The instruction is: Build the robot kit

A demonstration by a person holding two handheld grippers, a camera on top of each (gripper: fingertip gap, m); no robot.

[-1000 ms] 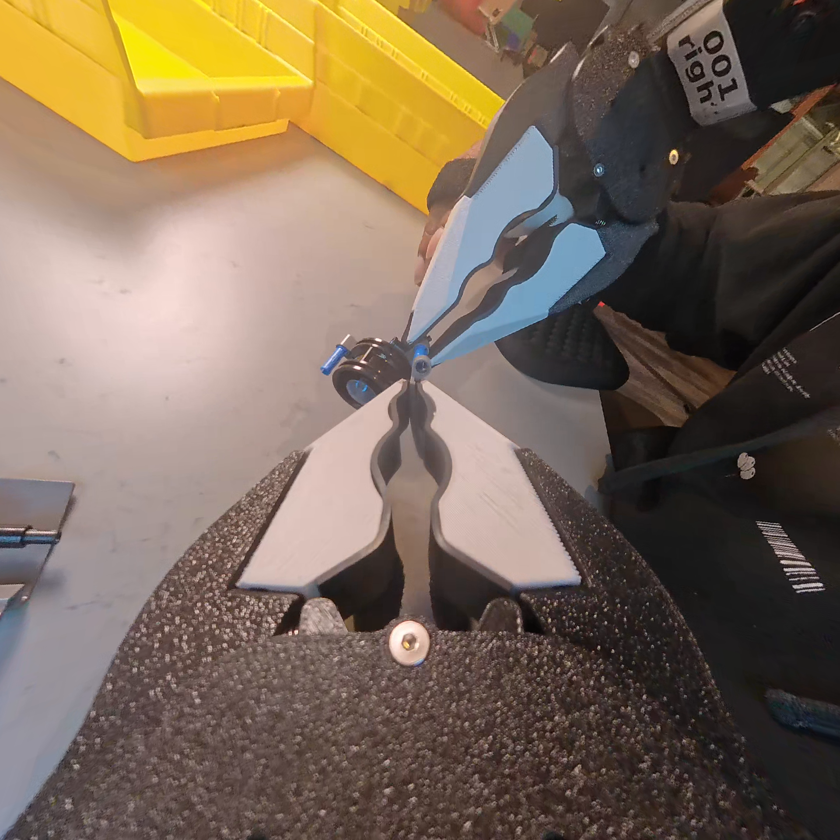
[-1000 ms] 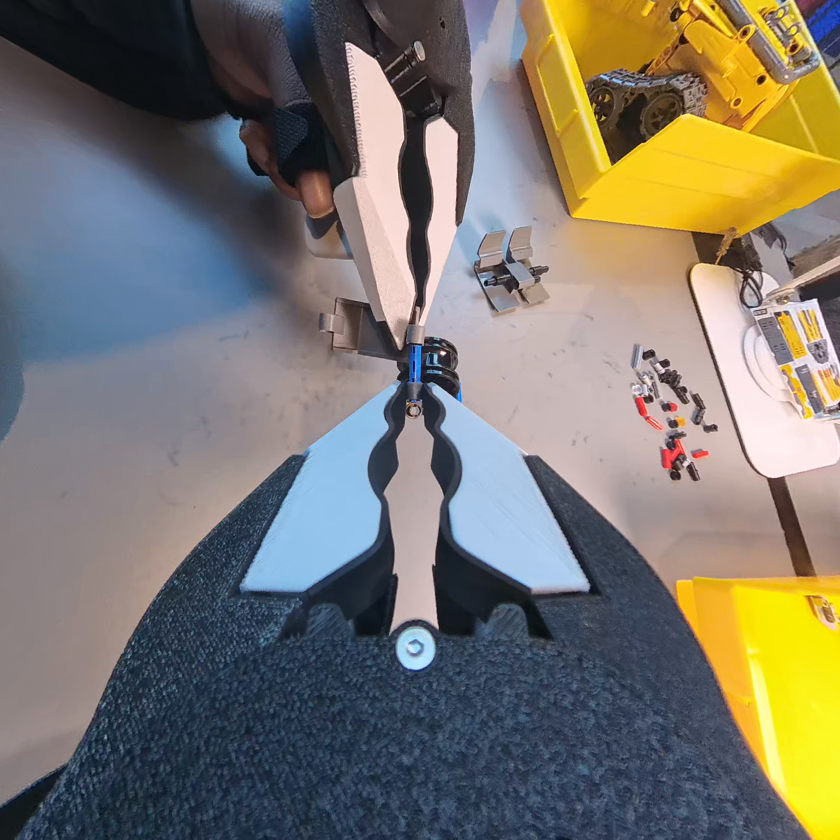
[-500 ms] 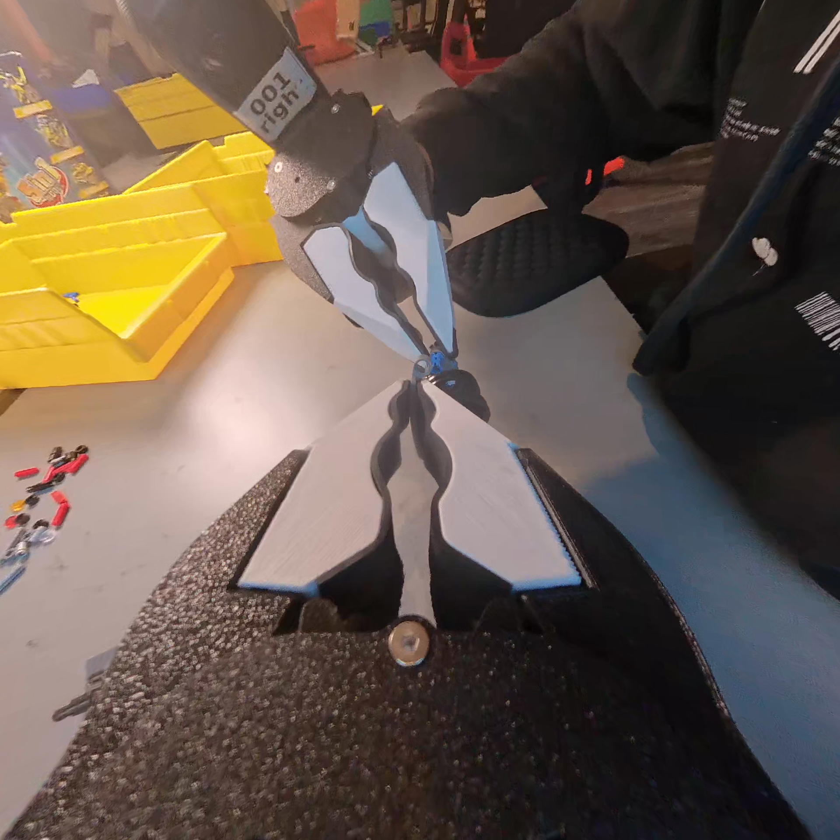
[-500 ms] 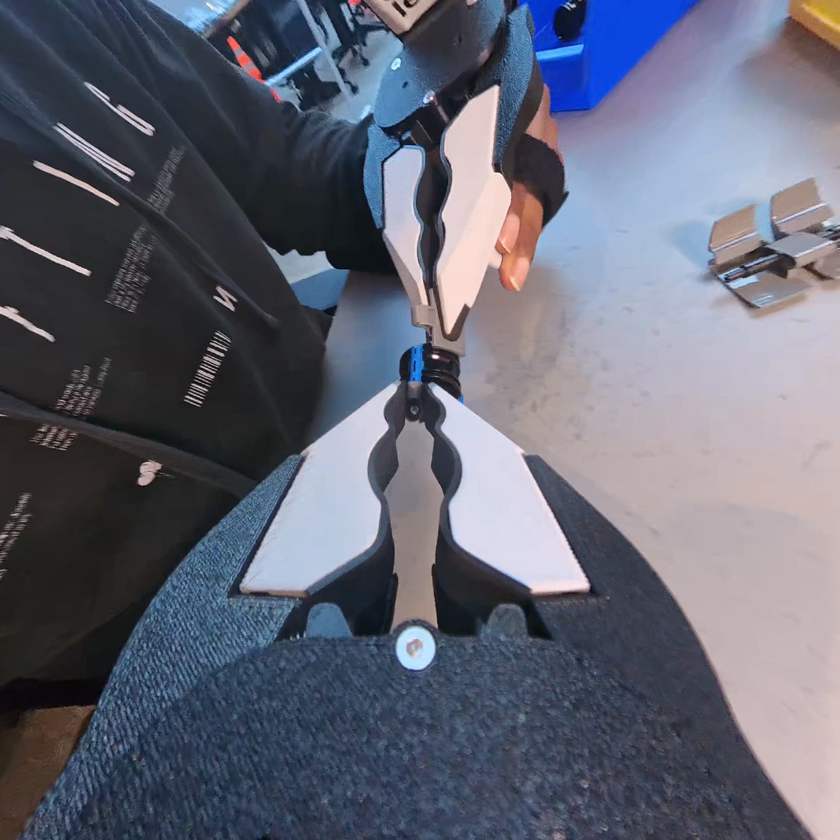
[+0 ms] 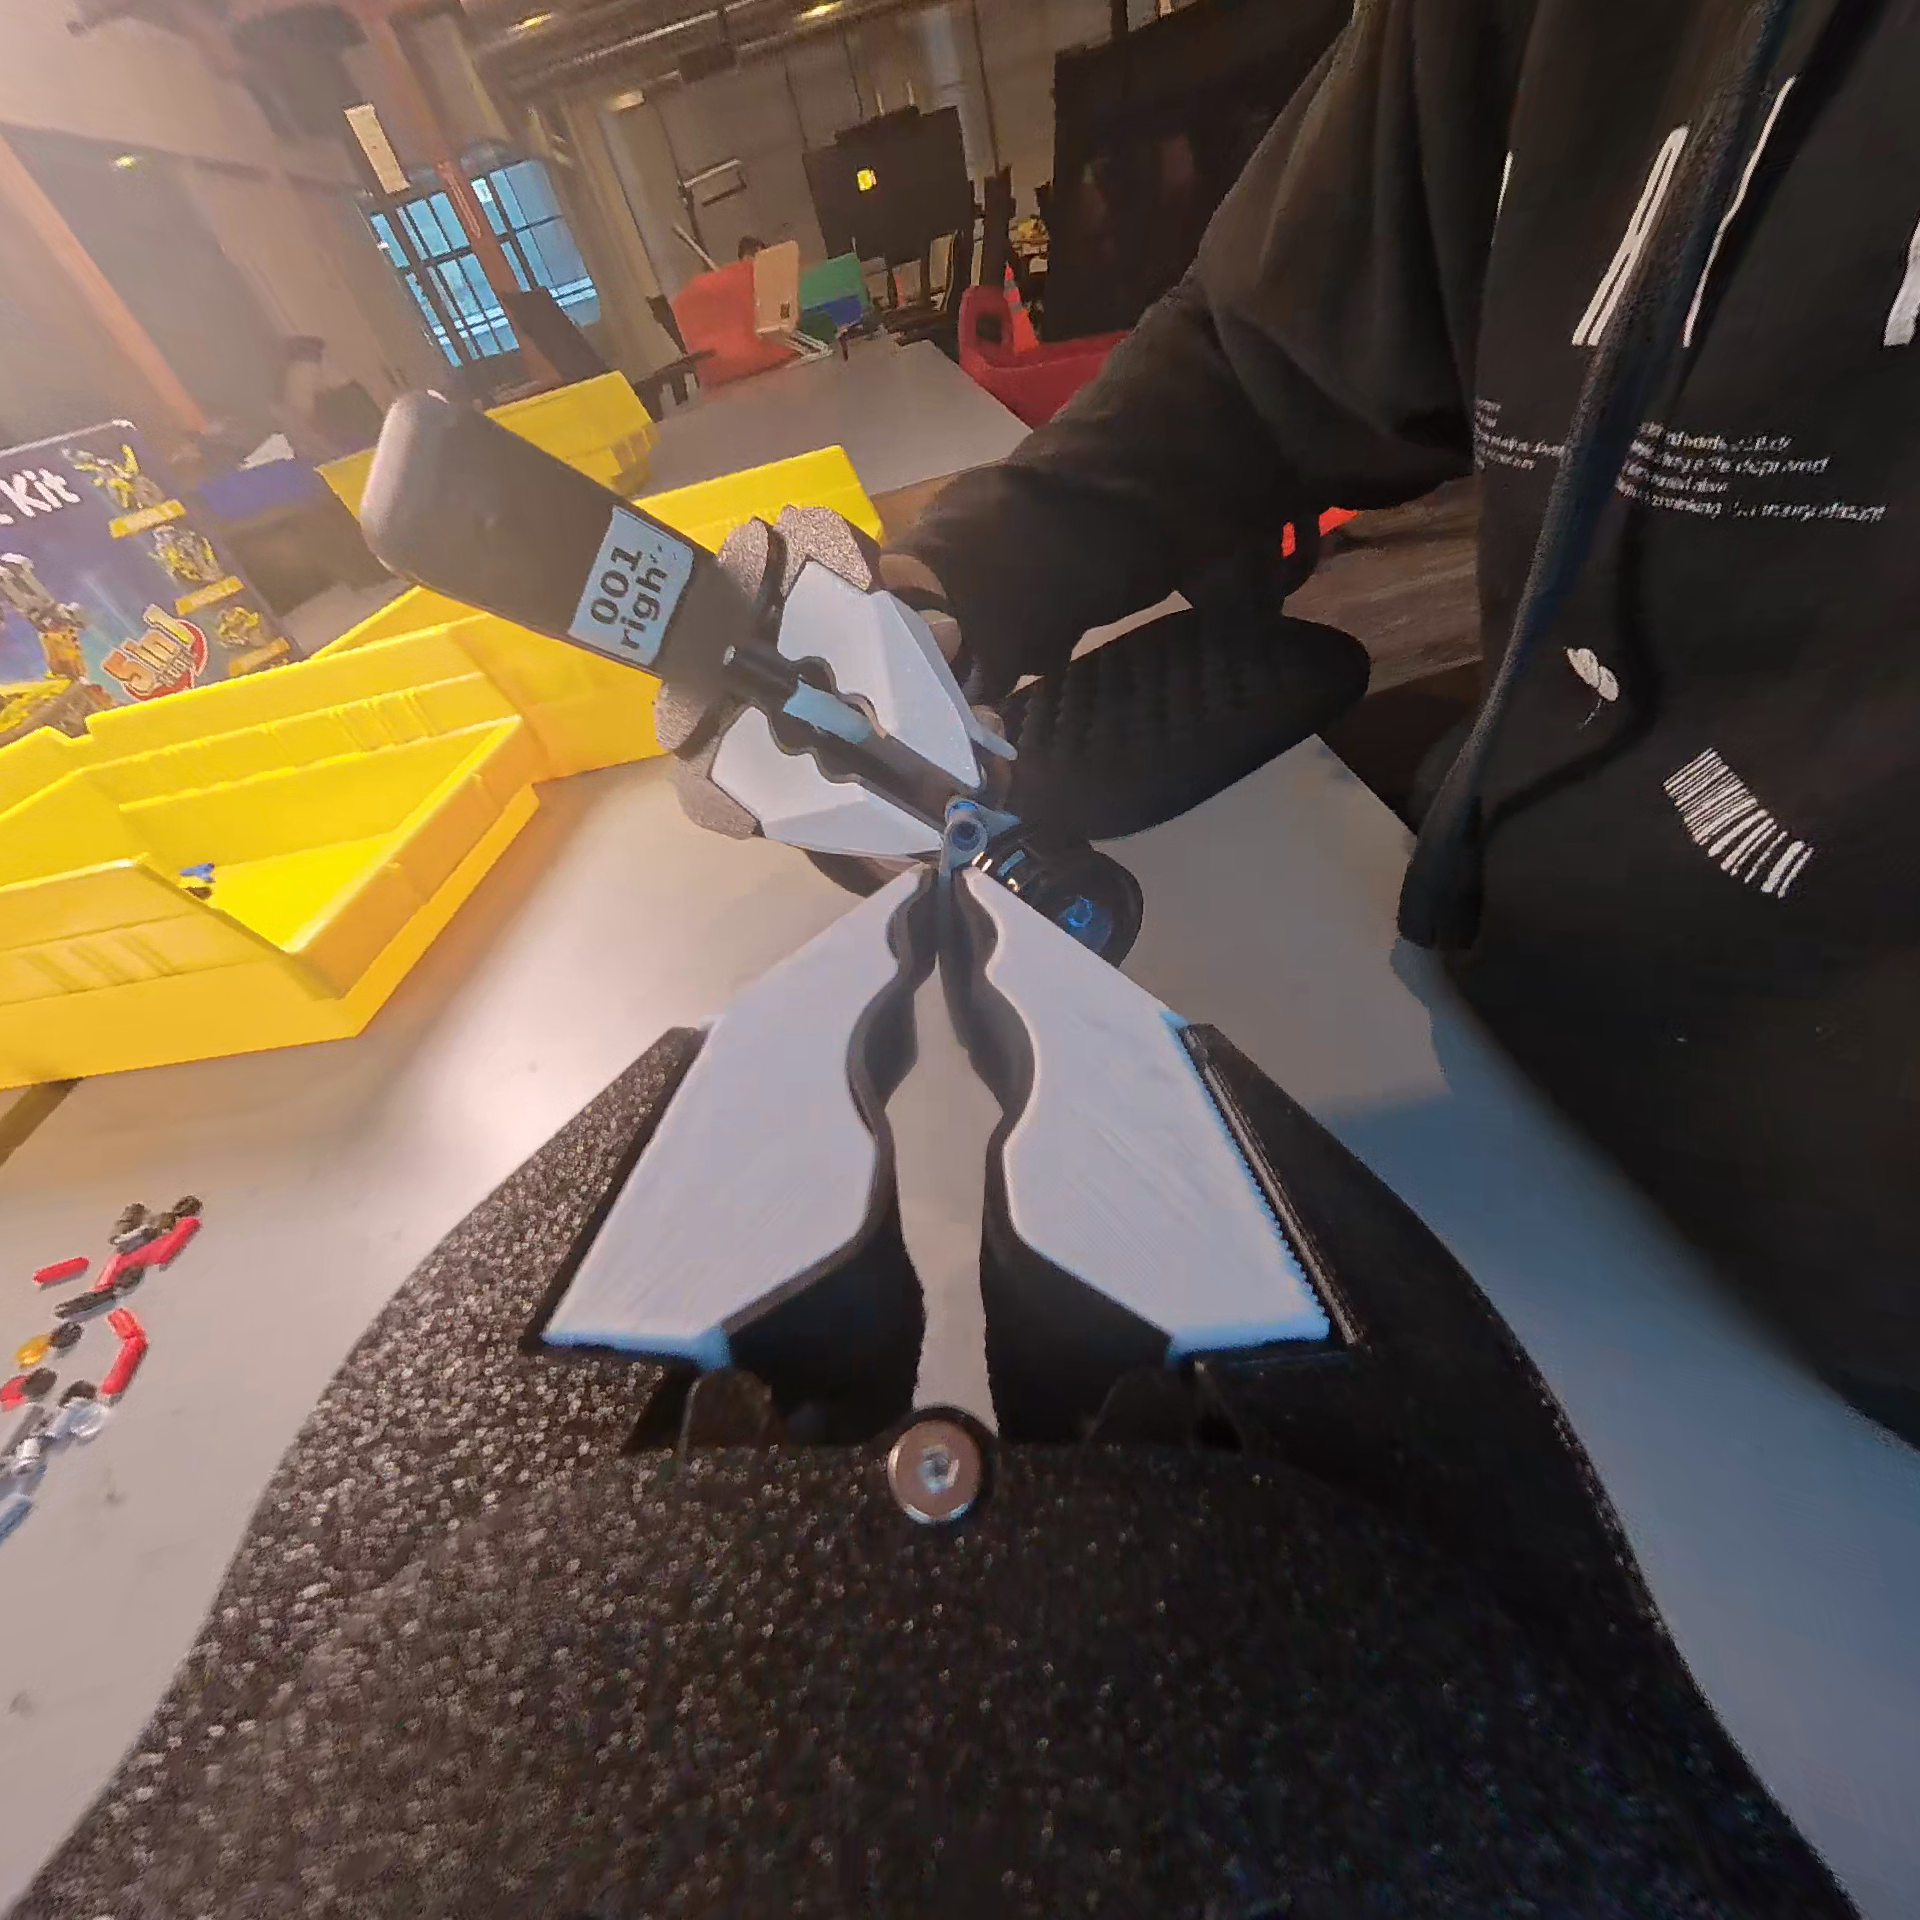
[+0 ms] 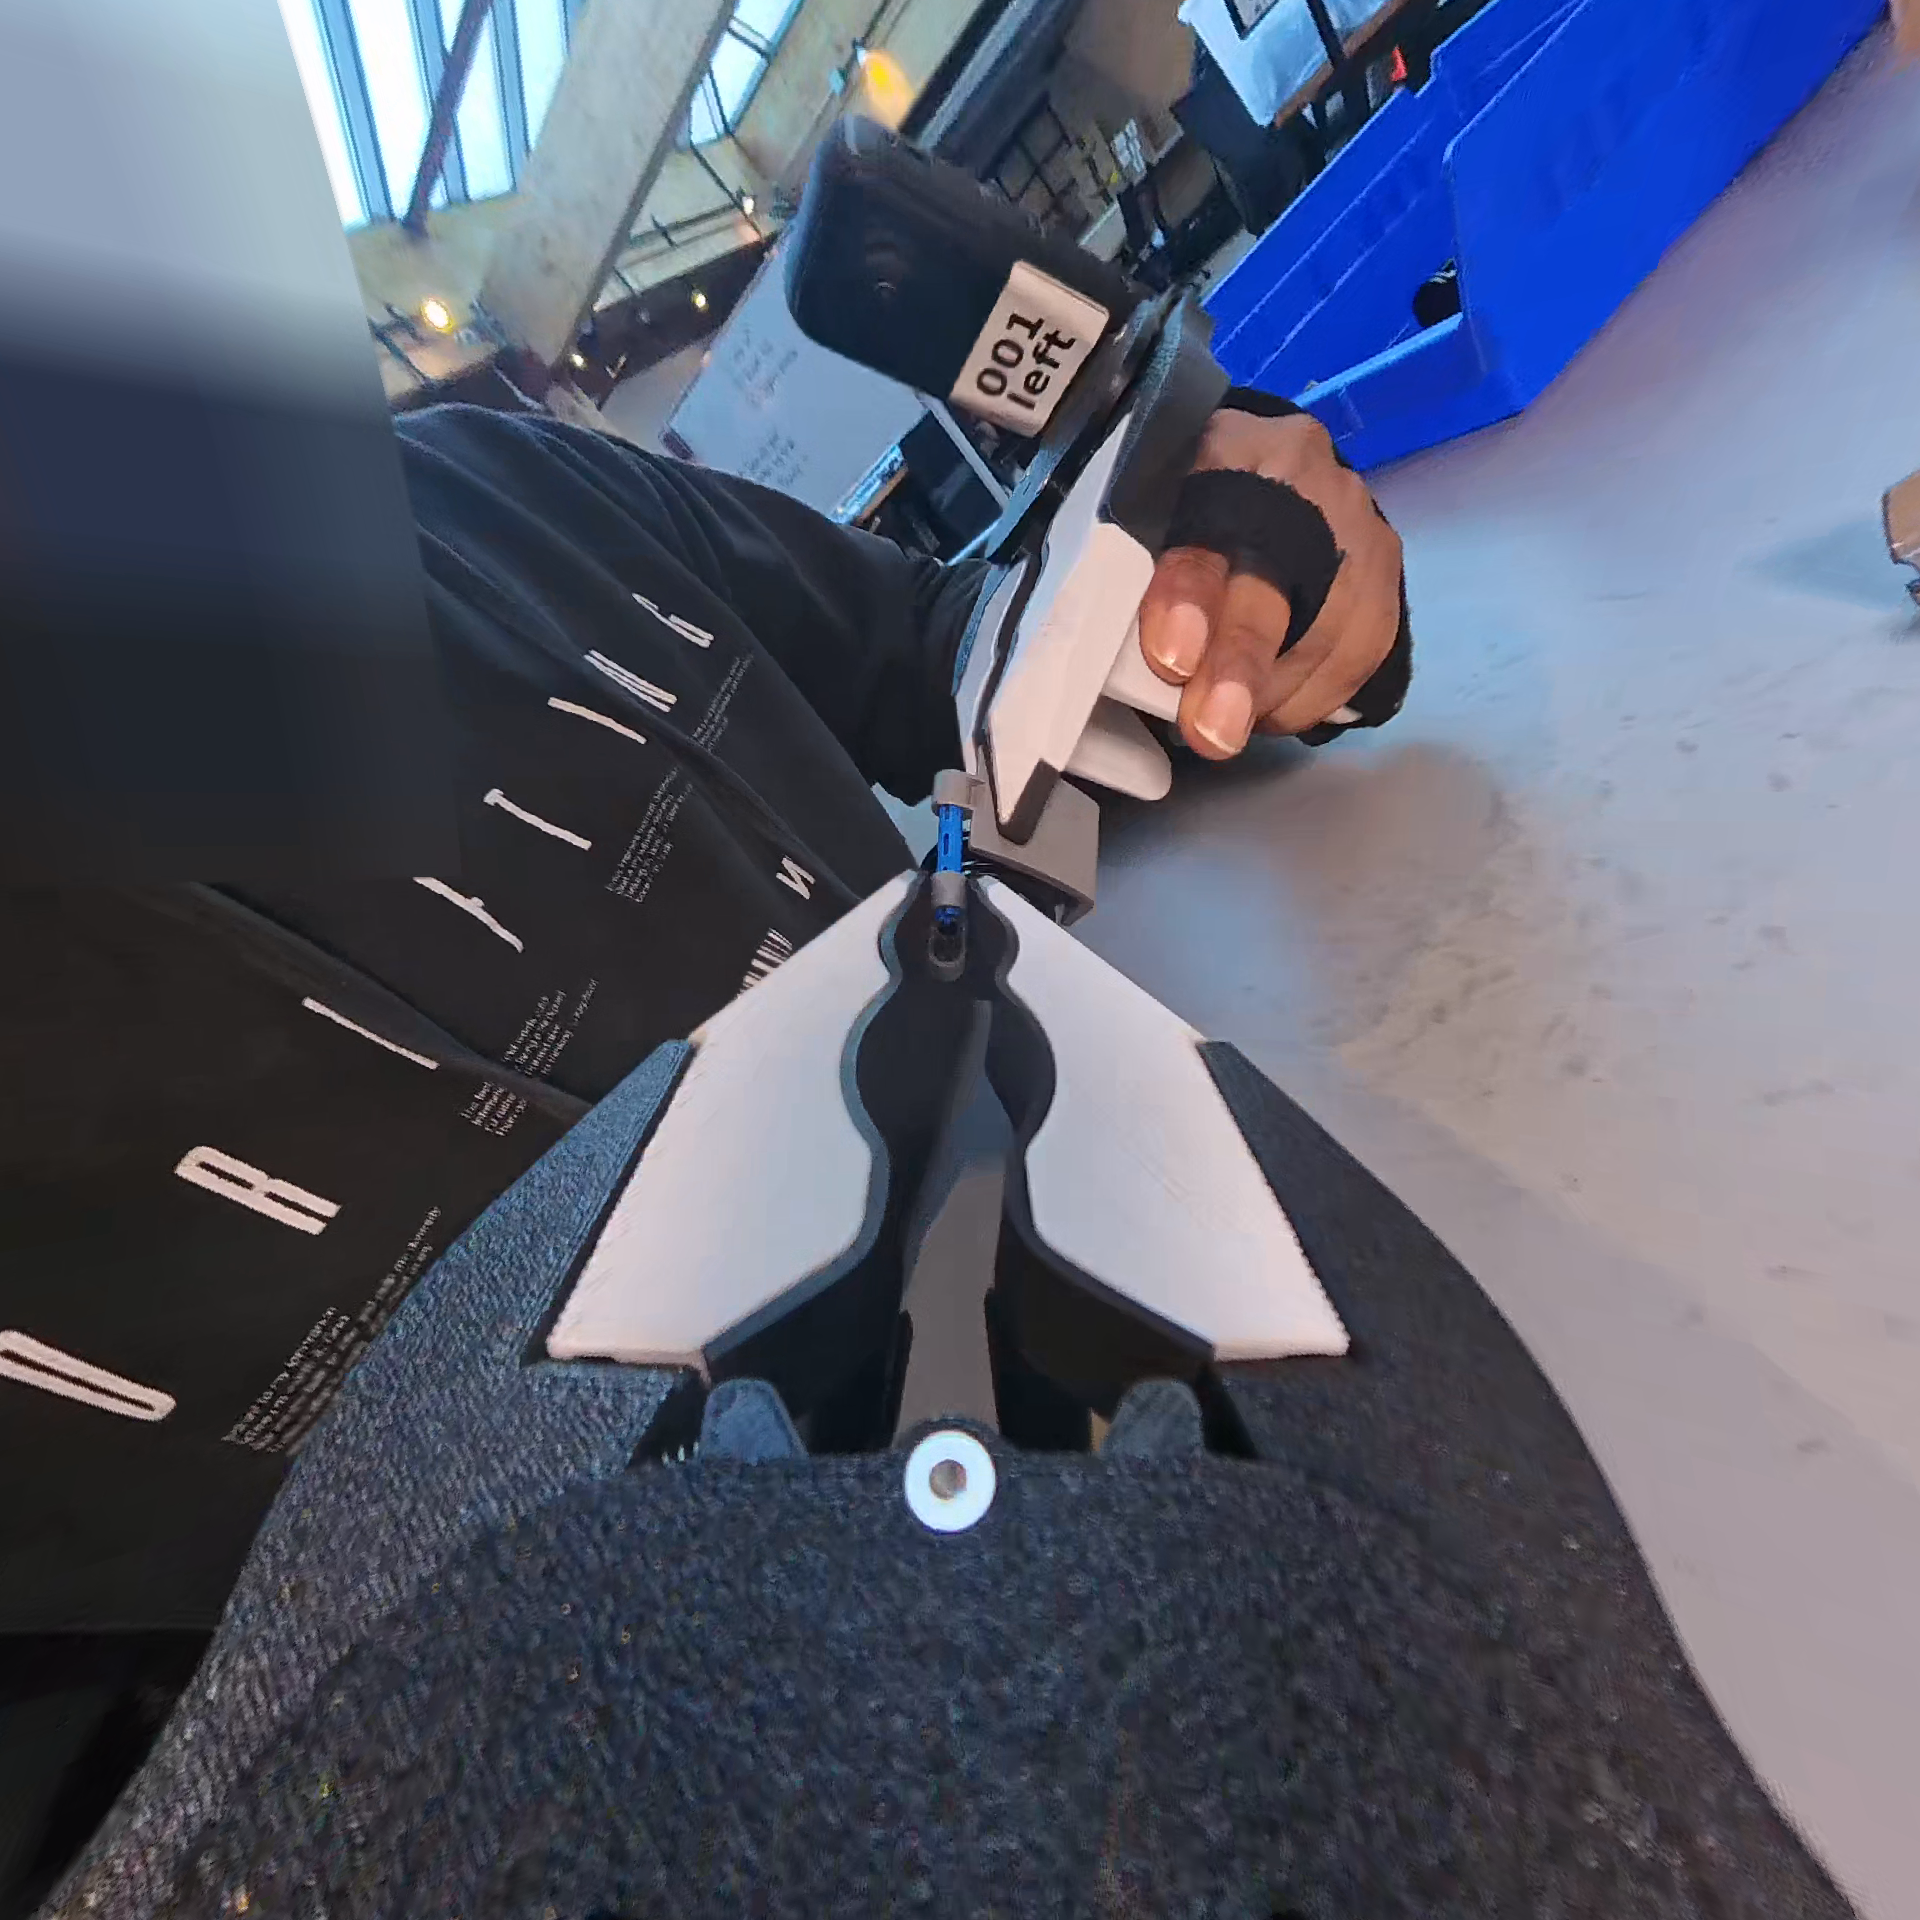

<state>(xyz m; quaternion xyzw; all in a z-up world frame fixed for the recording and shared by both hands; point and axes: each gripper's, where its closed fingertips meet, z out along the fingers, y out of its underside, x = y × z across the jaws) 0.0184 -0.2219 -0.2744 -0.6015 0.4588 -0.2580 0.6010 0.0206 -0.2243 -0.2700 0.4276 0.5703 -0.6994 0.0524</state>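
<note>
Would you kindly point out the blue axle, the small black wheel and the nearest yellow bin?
blue axle [image 6: 948, 844], right wrist view, on its bare shaft between two grey connectors.
small black wheel [image 5: 1081, 902], left wrist view, on its tyre.
yellow bin [image 5: 343, 940], left wrist view, on its front wall.

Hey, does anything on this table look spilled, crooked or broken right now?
Only the small toy parts lie loose and scattered on the grey table beside the yellow bins. Nothing looks broken.
</note>
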